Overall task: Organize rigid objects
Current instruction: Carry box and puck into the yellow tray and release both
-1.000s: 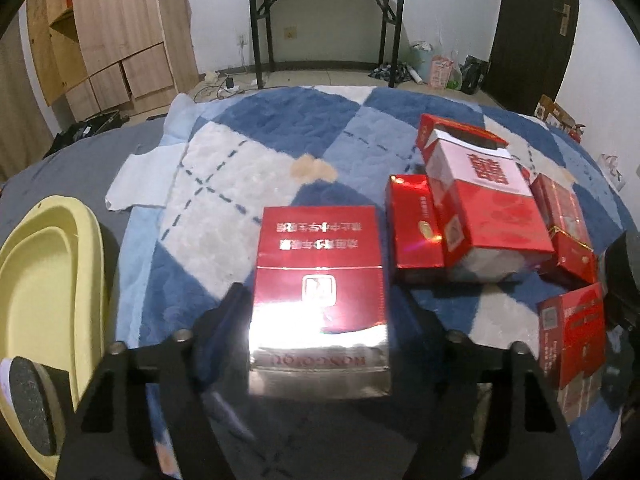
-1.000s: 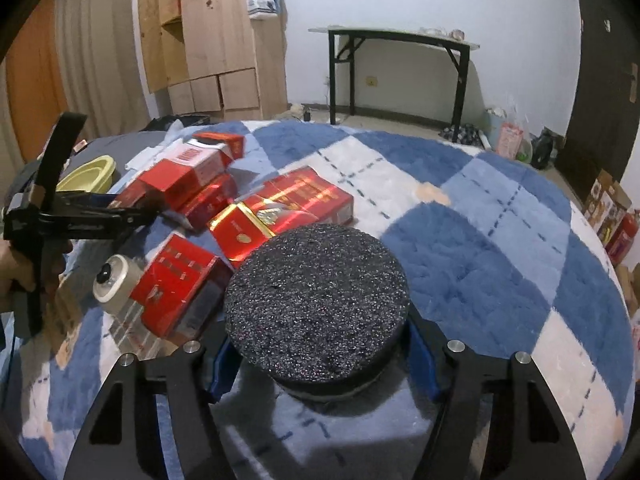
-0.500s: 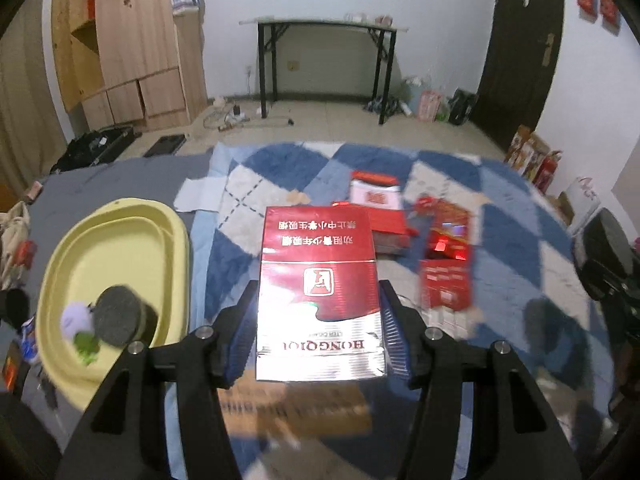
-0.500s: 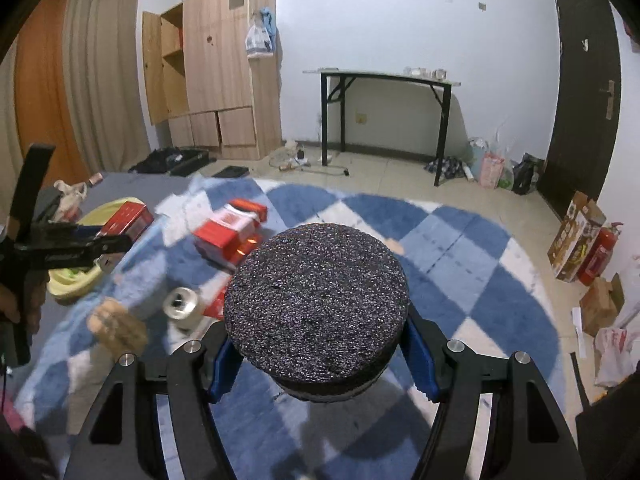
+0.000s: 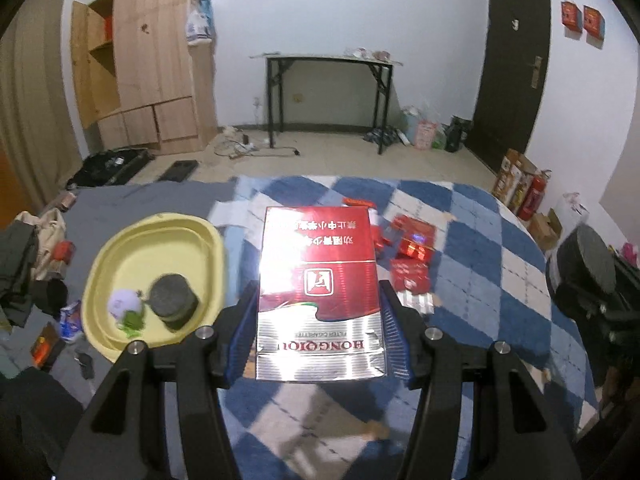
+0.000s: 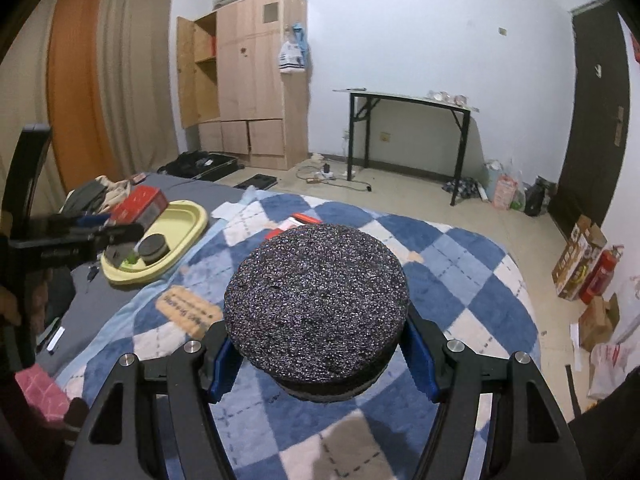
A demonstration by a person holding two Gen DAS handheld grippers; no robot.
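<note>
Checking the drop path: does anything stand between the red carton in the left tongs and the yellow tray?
Nothing visible blocks it. The red carton is held clear above the blanket; the yellow tray lies open to its left, holding only a black puck and a small toy.

A pale yellow oval plastic tray (image 5: 120,264) lies left of the blue-and-white checked blanket (image 5: 480,272); a black round foam puck (image 5: 173,300) sits in it, red cardboard boxes (image 5: 412,252) on the blanket
</note>
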